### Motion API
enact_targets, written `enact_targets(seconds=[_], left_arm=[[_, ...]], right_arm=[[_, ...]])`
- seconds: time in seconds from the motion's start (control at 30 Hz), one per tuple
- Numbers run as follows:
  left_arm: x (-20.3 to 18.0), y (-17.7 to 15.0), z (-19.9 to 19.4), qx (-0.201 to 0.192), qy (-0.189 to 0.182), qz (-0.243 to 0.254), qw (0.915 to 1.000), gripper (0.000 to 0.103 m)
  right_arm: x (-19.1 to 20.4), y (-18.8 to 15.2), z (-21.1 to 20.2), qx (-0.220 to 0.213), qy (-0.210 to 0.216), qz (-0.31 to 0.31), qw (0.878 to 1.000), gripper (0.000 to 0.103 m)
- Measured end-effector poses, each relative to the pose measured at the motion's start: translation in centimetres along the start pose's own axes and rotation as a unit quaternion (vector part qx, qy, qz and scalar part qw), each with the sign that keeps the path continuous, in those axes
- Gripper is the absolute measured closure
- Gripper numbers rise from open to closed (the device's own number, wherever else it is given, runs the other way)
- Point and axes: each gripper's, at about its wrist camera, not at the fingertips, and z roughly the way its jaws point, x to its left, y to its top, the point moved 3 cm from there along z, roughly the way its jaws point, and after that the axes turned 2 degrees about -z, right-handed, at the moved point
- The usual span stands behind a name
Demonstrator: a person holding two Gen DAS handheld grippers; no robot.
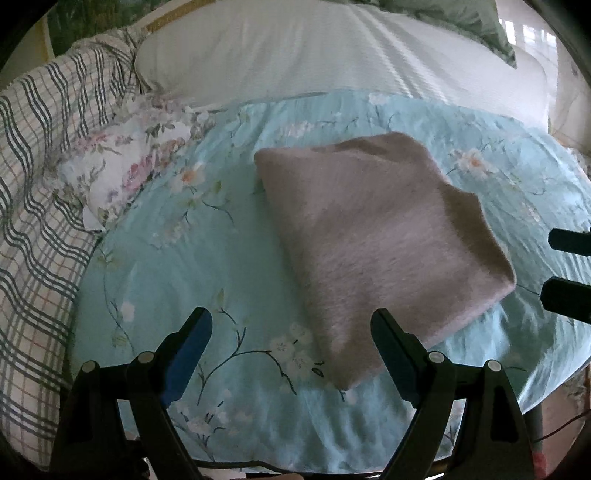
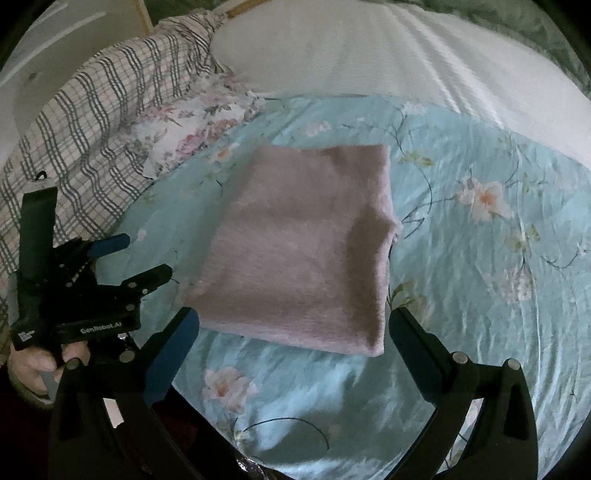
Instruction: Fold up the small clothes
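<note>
A pink fuzzy cloth (image 1: 373, 236) lies folded into a thick rectangle on the light blue floral sheet (image 1: 184, 280); it also shows in the right wrist view (image 2: 306, 251). My left gripper (image 1: 291, 325) is open and empty, hovering just short of the cloth's near corner. It also shows at the left of the right wrist view (image 2: 146, 256), held in a hand. My right gripper (image 2: 291, 325) is open and empty, just short of the cloth's near edge. Its fingertips (image 1: 554, 240) show at the right edge of the left wrist view.
A plaid blanket (image 1: 40, 192) lies bunched along the left. A white floral cloth (image 1: 122, 166) sits between it and the blue sheet. A white mattress (image 1: 295, 55) stretches behind, with a green pillow (image 1: 476, 26) at the far right.
</note>
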Motion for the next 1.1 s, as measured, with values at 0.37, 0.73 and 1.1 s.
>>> enact_targets(seconds=[0.37, 0.73, 1.1], left_arm=[[0.1, 1.2, 1.9, 0.013, 0.002, -0.010, 0.9999, 0.015], [-0.5, 2.0, 2.4, 0.019, 0.007, -0.013, 0.9997, 0.015], [-0.9, 1.9, 1.7, 0.015, 0.001, -0.017, 0.9997, 0.015]], right_arm=[[-1.2, 1.7, 0.9, -0.002, 0.011, 0.004, 1.000, 0.000], [-1.9, 3.1, 1.7, 0.001, 0.013, 0.003, 1.000, 0.000], [-2.0, 2.8, 2.0, 0.005, 0.013, 0.003, 1.000, 0.000]])
